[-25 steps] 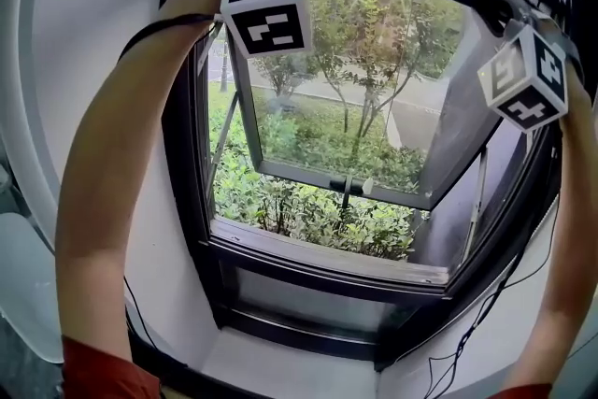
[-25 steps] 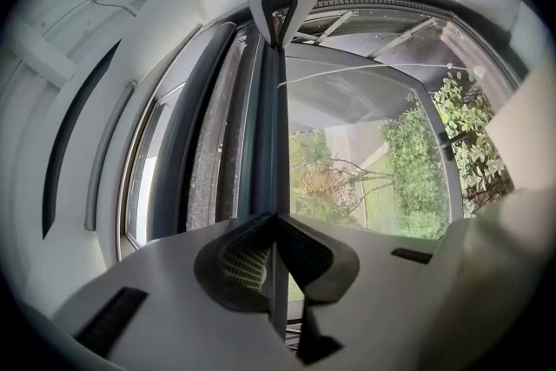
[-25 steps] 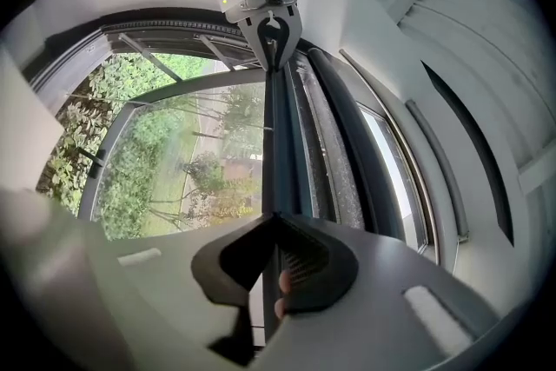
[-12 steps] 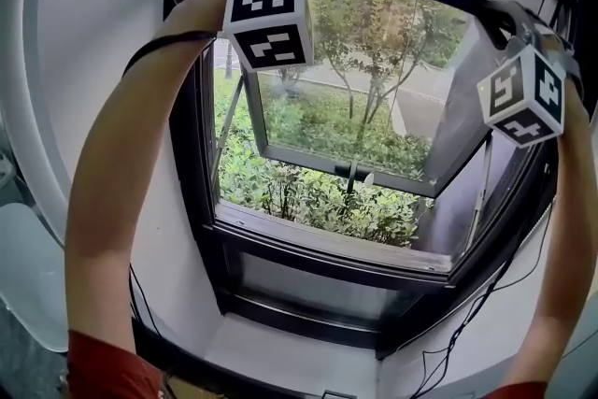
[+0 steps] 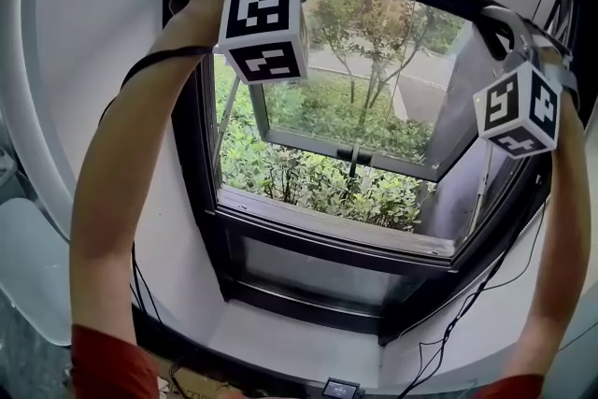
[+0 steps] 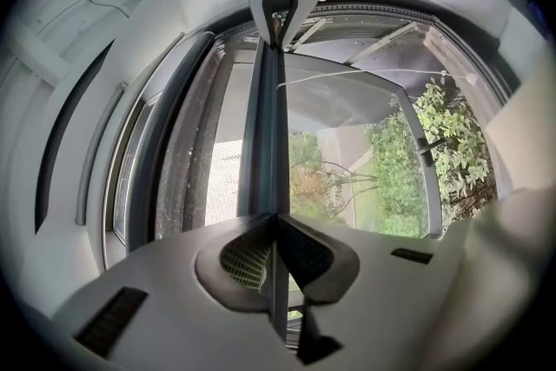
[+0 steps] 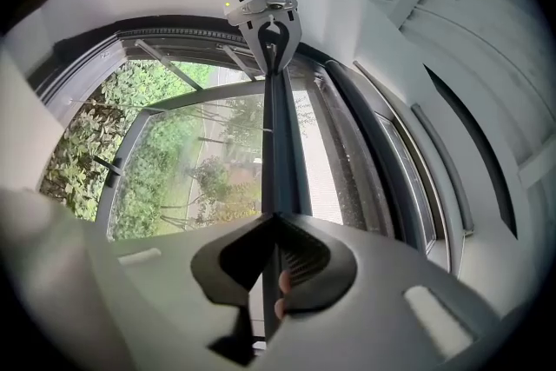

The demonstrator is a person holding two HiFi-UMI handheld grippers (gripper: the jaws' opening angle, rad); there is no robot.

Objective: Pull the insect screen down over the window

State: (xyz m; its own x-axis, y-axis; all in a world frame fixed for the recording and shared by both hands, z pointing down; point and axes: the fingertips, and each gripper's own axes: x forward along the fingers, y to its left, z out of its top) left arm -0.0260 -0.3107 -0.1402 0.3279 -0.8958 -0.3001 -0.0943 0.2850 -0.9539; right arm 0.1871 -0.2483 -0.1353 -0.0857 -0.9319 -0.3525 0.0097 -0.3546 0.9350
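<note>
Only in gripper views: left tongs (image 6: 276,220), right tongs (image 7: 276,218) tight on bar (image 6: 265,126)

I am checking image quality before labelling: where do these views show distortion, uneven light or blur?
Head view: strong fisheye, the window frame bows; outdoors bright, room dimmer. Left gripper view: round picture with black corners, screen bar sharp. Right gripper view: the same black corners, screen bar sharp too.
</note>
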